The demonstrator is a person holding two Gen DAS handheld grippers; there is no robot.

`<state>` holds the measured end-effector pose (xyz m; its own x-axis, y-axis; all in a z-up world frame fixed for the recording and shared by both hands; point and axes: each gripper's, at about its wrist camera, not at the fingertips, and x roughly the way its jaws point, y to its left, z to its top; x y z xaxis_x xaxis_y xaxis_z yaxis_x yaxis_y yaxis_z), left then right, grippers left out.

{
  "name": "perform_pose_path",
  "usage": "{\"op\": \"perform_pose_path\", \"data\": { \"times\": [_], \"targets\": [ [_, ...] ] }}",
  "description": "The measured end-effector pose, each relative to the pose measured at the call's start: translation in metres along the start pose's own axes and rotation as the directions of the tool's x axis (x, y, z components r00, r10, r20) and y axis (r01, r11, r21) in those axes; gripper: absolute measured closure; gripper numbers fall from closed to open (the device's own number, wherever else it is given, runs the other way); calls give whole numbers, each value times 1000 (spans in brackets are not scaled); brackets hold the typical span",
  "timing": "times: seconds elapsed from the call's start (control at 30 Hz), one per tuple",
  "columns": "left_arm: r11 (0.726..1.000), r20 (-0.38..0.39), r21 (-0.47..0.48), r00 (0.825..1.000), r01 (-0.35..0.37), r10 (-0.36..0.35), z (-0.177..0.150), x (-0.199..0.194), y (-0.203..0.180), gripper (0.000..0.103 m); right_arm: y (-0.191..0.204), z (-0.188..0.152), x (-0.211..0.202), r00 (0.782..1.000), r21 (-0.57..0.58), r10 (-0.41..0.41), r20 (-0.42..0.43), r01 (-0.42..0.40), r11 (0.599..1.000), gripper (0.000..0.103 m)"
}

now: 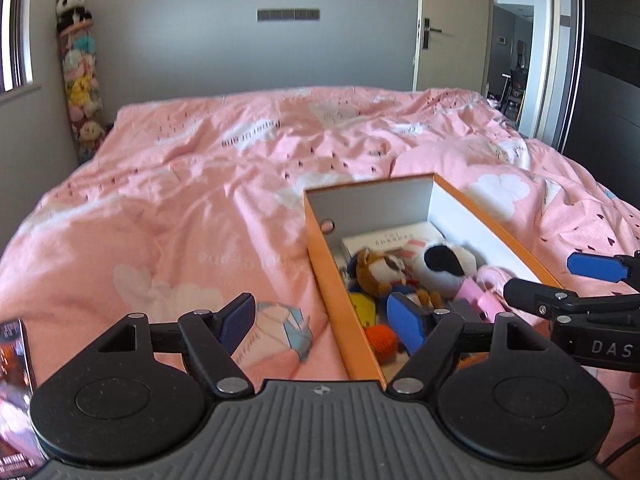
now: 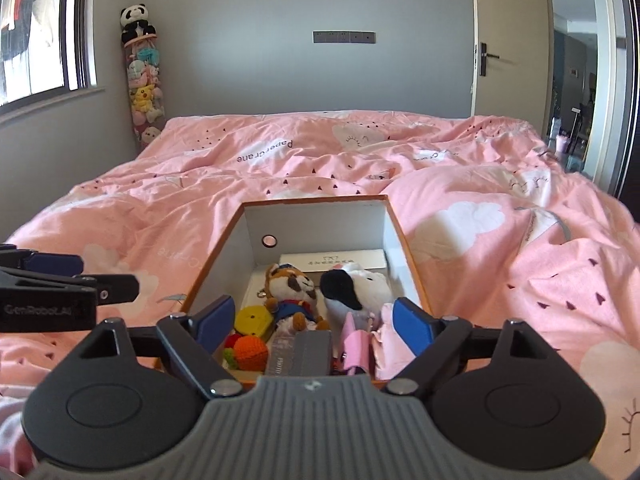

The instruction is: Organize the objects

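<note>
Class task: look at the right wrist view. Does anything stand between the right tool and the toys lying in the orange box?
Nothing visible does. The right tool is open above the near end of the orange box, which has no lid, and the fox plush lies uncovered ahead.

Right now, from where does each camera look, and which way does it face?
Left wrist: on the left gripper, facing across the pink bed; the orange box lies right; the right gripper enters.
Right wrist: on the right gripper, straight over the box; the left gripper enters.
Shared: bed, box, brown plush, far door.
</note>
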<state>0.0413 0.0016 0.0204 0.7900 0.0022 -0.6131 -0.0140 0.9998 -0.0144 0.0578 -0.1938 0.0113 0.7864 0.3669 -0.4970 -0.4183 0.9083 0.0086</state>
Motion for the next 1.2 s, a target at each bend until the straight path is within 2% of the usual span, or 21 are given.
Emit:
{"op": "perform_pose_path", "data": {
  "times": [0.07,0.3,0.43,0.57,0.63,1.2],
  "targets": [
    [1000,-12,-24,1000,6,-7,-4,0,2,15,1,-2,-1,1000,-17,-9,5,9,1000,16],
    [998,1,-54,999,-45,45,-9,-3,3,14,5,-12,-1,1000,-46,-28,12,29,999,14],
    [996,6,-63,998,-62,62,-16,0,3,14,2,-18,3,999,-28,-32,4,33,999,14],
    [991,-38,-106,997,-78,74,-27,7,5,14,3,-24,7,999,-25,-44,-3,44,999,14],
    [991,-62,-108,996,-74,68,-29,10,5,14,4,-28,8,999,-24,-39,-6,39,999,14],
    [991,-69,-102,994,-91,85,-31,10,4,14,3,-33,13,999,-14,-30,-29,30,999,13]
  ]
}}
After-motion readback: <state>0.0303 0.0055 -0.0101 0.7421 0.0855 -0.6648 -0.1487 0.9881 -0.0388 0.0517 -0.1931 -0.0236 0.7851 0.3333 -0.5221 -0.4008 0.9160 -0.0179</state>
